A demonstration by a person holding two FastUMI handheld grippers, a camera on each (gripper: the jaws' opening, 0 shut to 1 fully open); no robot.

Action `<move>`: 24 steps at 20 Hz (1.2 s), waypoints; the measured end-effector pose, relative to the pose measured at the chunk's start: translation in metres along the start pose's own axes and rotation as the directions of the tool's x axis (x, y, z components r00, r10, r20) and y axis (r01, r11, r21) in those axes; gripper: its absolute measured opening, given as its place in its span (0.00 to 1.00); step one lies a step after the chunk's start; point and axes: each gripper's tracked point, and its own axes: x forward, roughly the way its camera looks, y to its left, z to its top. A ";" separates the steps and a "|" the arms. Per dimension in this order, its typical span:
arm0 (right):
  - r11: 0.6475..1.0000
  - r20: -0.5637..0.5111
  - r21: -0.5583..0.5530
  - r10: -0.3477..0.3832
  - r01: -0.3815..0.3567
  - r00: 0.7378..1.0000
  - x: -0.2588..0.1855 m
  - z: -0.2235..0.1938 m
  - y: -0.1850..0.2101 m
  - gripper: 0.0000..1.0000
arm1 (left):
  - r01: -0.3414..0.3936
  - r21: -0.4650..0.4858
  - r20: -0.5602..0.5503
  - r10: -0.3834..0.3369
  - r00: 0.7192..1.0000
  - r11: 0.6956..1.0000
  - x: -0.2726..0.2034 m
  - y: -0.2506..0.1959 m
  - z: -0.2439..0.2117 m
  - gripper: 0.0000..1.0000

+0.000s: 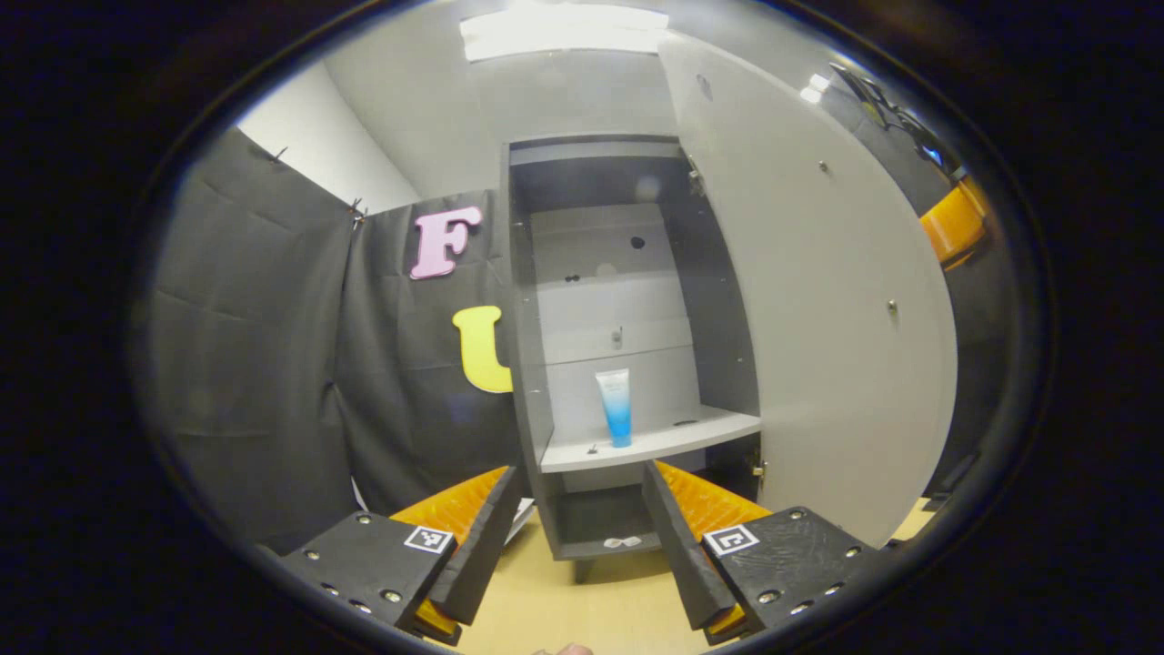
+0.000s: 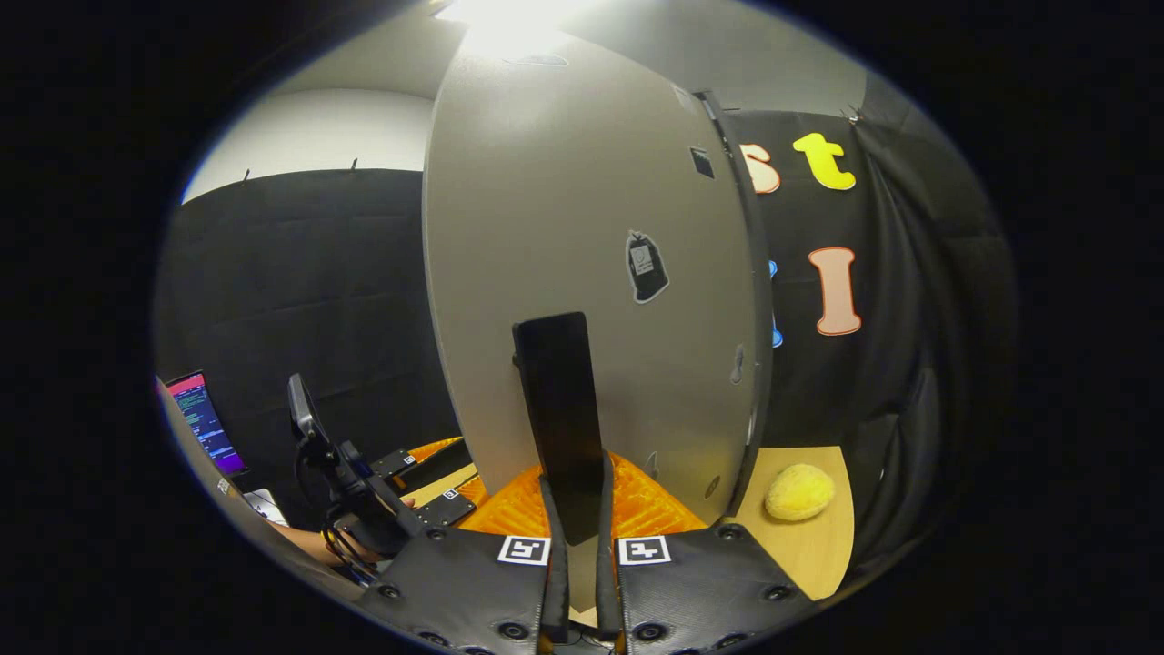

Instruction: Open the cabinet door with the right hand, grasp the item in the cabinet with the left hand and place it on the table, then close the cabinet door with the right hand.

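Left gripper (image 1: 577, 509) held level, fingers spread wide, empty, aimed at the open cabinet (image 1: 627, 346). Tube (image 1: 616, 407) upright on the middle shelf (image 1: 691, 435), well beyond the fingertips. Right gripper (image 2: 576, 509) clamped tight on the dark handle (image 2: 562, 409) of the swung-out cabinet door (image 2: 582, 227). Yellow lump (image 2: 799, 492) on the table (image 2: 818, 546), far right; hard to identify.

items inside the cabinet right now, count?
1: a tube standing upright on the middle shelf. Small dark specks beside it and a pale scrap on the bottom shelf are too small to identify.
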 end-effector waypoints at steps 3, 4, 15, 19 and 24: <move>0.999 0.018 0.005 -0.051 0.051 0.999 -0.014 0.000 -0.017 0.13 | 0.019 0.003 0.000 -0.019 1.000 1.000 0.003 -0.018 0.001 0.84; 0.998 0.023 0.006 -0.069 0.069 0.997 -0.018 0.000 -0.023 0.13 | 0.022 0.004 0.000 -0.022 1.000 1.000 0.004 -0.023 0.002 0.84; 0.985 0.091 0.073 -0.163 0.156 0.982 -0.044 0.004 -0.074 0.12 | -0.009 0.023 0.004 0.009 1.000 1.000 0.010 -0.060 0.013 0.82; 0.990 0.112 0.070 -0.129 0.122 0.985 -0.060 0.007 -0.080 0.17 | -0.040 0.026 0.014 0.039 0.999 0.999 0.015 -0.064 0.026 0.82; 0.980 0.131 0.057 -0.195 0.189 0.972 -0.096 0.003 -0.112 0.29 | -0.052 0.017 0.025 0.052 0.998 0.998 0.036 -0.060 0.049 0.84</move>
